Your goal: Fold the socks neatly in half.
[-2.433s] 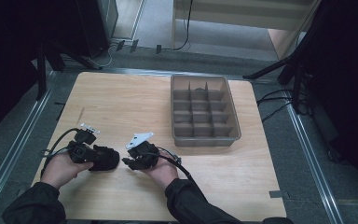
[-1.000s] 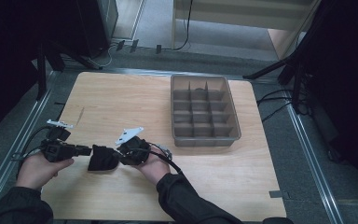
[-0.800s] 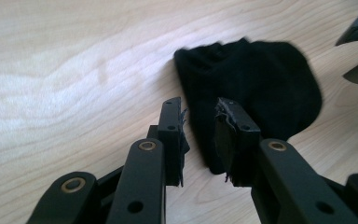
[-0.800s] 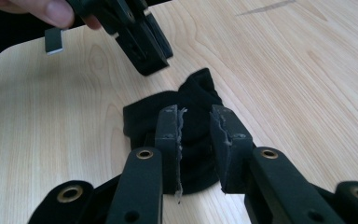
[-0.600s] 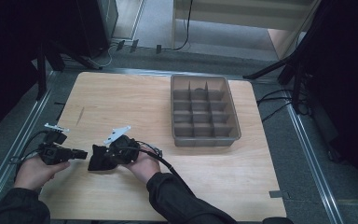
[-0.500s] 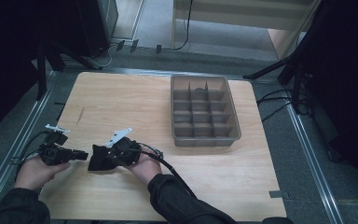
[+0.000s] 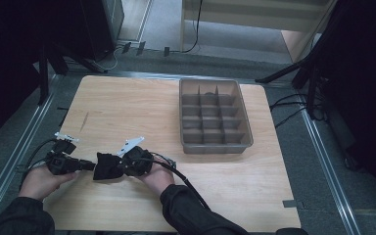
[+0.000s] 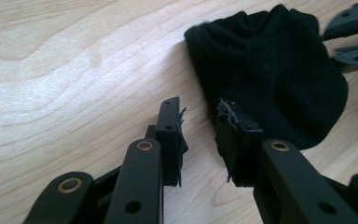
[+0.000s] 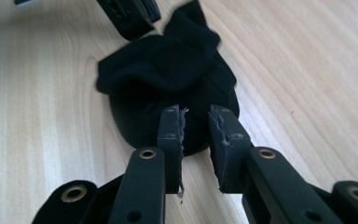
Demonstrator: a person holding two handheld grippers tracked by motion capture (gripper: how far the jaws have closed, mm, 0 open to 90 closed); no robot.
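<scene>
Black sock (image 7: 106,167) lies crumpled on the wooden surface (image 7: 142,112) between left gripper (image 8: 200,133) and right gripper (image 9: 196,126), both jaws narrowly parted, gripping nothing.

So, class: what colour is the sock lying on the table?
Black, plain knit: the sock shows best in the left gripper view.

A light wooden table (image 7: 142,105) stands on a grey floor (image 7: 161,29), framed left and right by metal rails (image 7: 323,161). Black stand legs (image 7: 293,73) and loose cables (image 7: 293,105) crowd its right edge, and a pale wooden unit (image 7: 254,12) rises beyond the far edge, the sides in deep shadow.
</scene>
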